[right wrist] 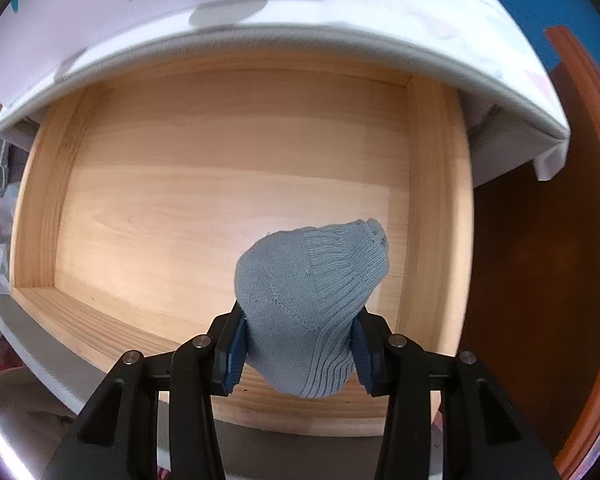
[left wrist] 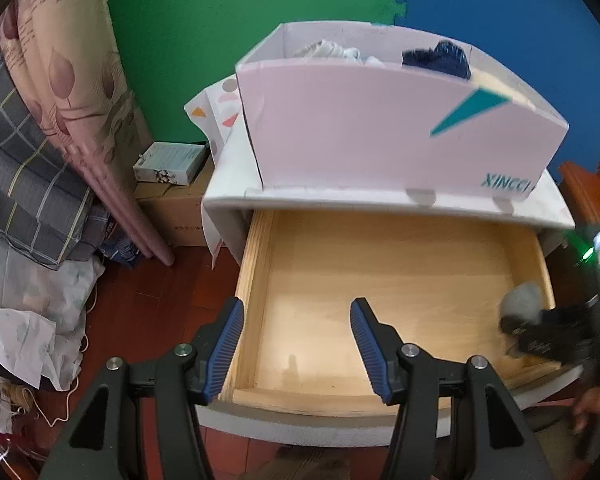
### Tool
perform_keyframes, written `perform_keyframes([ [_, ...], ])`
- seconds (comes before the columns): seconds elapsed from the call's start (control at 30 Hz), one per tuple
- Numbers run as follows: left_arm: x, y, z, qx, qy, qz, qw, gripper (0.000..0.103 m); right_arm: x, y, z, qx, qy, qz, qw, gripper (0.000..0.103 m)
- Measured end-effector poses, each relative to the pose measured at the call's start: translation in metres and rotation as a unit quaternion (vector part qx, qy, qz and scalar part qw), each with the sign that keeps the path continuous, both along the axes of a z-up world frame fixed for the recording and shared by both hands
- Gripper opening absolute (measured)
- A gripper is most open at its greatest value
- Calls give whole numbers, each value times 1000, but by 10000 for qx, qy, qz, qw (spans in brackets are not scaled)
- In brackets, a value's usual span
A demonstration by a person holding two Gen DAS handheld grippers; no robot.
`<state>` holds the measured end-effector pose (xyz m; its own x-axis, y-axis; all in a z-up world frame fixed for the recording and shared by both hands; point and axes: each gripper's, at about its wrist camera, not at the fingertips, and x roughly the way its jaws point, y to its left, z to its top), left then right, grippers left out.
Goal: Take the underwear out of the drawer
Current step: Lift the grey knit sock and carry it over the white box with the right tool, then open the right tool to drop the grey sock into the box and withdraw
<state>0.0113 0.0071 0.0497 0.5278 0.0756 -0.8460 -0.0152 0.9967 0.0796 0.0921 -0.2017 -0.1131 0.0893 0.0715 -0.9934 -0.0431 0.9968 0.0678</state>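
The wooden drawer (left wrist: 256, 280) of a white bedside cabinet (left wrist: 228, 204) is pulled out, and its floor (right wrist: 204, 184) shows bare. My right gripper (right wrist: 300, 320) points down into the drawer's front right corner, shut on a grey knitted piece of underwear (right wrist: 312, 276) that bulges up between the blue pads. The left wrist view catches that same gripper (left wrist: 540, 332) and the grey piece (left wrist: 520, 300) blurred at the right edge. My left gripper (left wrist: 298, 308) hangs open over the drawer's front left part, with nothing between its fingers.
A pink cardboard box (left wrist: 380, 132) with white and dark blue clothes in it stands on the cabinet top. Folded bedding (left wrist: 32, 168) and cardboard boxes (left wrist: 172, 208) are piled to the left on the wooden floor. A brown wooden panel (right wrist: 540, 260) lies right of the drawer.
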Motion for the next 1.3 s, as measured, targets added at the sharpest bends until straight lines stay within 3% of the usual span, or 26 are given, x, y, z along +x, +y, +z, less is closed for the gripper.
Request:
perform_keyframes([
  [0.17, -6, -2, -21, 189, -67, -36, 9998, 57, -5, -8, 39, 125, -259, 24, 9996, 41],
  [0.43, 1, 11, -40, -39, 70, 231, 9997, 57, -4, -7, 131, 124, -832, 236, 9962, 41],
  [0.63, 7, 15, -46, -108, 151, 428, 9989, 57, 27, 9, 205, 136, -1416, 447, 9888, 41],
  [0.73, 8, 12, -45, 8, 122, 410, 9991, 57, 48, 20, 227, 143, -1607, 503, 9856, 42],
  [0.9, 7, 6, -44, 161, 47, 309, 9994, 57, 90, 42, 237, 198, -1640, 573, 9846, 42],
  [1.3, 7, 8, -45, 97, 70, 331, 9994, 57, 159, 90, 187, -39, -1287, 711, 9891, 42],
])
